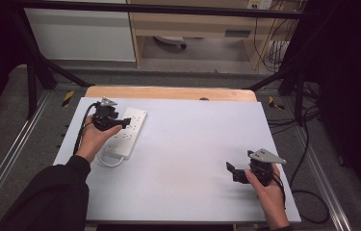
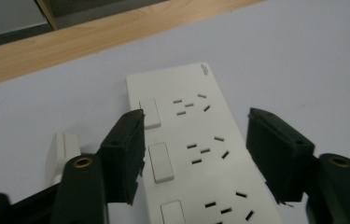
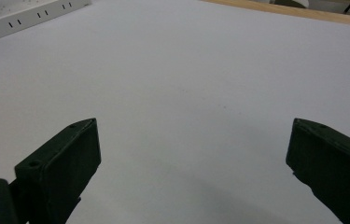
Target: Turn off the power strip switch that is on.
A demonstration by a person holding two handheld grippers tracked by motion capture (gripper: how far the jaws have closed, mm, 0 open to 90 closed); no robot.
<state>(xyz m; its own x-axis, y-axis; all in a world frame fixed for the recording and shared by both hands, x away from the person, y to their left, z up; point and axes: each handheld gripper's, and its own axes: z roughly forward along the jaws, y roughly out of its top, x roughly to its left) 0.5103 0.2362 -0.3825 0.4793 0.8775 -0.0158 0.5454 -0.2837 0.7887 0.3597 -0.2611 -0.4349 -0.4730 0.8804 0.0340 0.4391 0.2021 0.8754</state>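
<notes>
One big white table top (image 1: 187, 154) fills the middle here, matte and bare over most of its spread, with a strip of pale wood (image 1: 168, 93) showing along its far edge. Around it runs a dark metal frame on grey flooring, and beyond that there's a white panel and a light wooden cabinet against the back wall, cables hanging at the right.

On the table, one white power strip (image 1: 127, 132), lying flat at the far left, long side angled away from the person. From the left gripper view I count three rocker switches (image 2: 158, 161) down its left side and three sets of socket slots beside them, the nearest partly cut off. A white cord (image 1: 108, 161) loops out from its near end.

Two hands, two grippers. The left hand (image 1: 94, 137), dark sleeve behind it, holds the left gripper (image 1: 122, 124) right over the strip. Its jaws stand well apart, one on either side of the strip's width, and I can't tell whether they touch it; they grip nothing.

Over at the near right, the right hand (image 1: 267, 195) holds the right gripper (image 1: 229, 168) well apart from the strip, pointing left across bare table. Its jaws are spread wide too, with plain white surface between them, clasping nothing. In the right gripper view the strip sits far off at the top left corner.
</notes>
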